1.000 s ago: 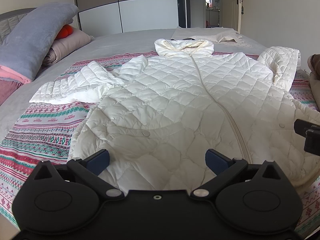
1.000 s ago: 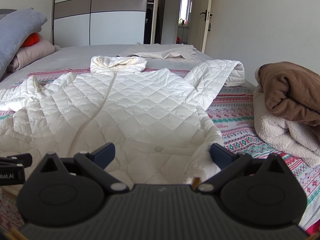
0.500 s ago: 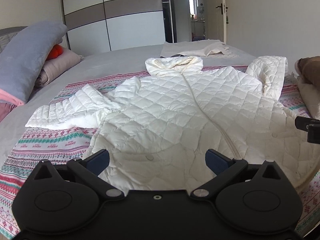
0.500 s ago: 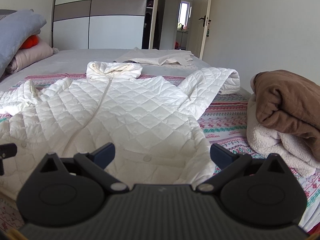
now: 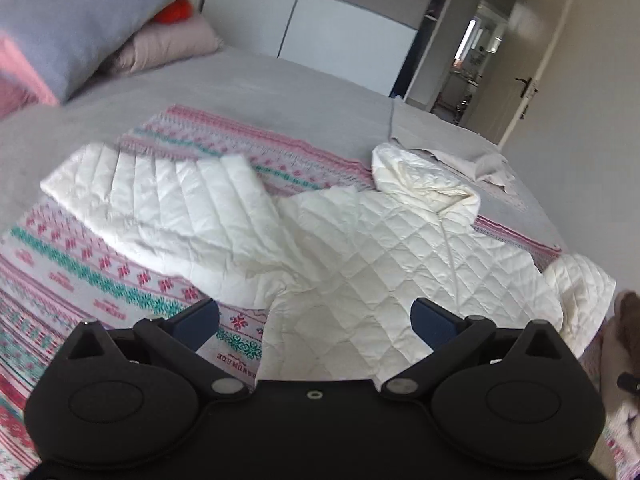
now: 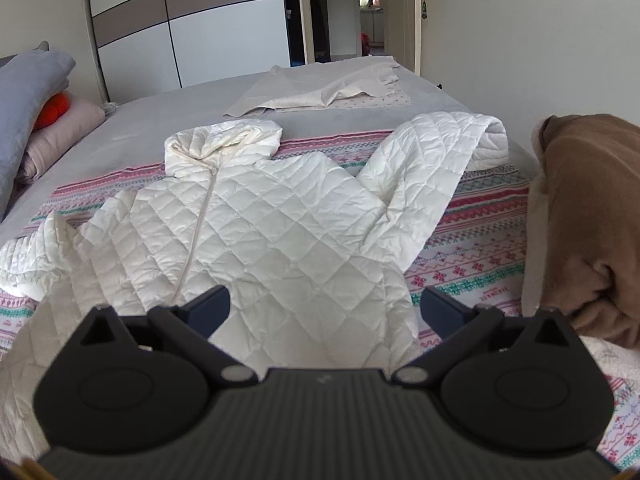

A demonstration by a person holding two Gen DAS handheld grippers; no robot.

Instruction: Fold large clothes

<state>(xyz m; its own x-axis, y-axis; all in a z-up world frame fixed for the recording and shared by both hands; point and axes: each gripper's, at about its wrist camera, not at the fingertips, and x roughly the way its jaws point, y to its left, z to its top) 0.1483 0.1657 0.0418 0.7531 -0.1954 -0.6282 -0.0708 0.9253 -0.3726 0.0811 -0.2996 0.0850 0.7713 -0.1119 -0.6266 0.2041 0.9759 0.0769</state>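
1. Both grippers have travelled up from the hem since the earlier frames; my left gripper (image 5: 314, 316) has swung toward the jacket's (image 6: 280, 216) left sleeve (image 5: 168, 208).
2. My right gripper (image 6: 324, 308) hangs over the jacket's right flank, near its right sleeve (image 6: 424, 176). Both tools are spread wide, holding nothing.
3. Jacket lies face up, zipped, across the patterned blanket (image 6: 480, 248), hood (image 6: 224, 140) toward the bed's far edge.
4. I judge sleeves come first: pinch each cuff, fold inward flat across the chest.
5. Blanket lettering by my left finger is too blurred to read.

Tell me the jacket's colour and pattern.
Cream-white jacket, diamond-quilted; clearest in the right wrist view.
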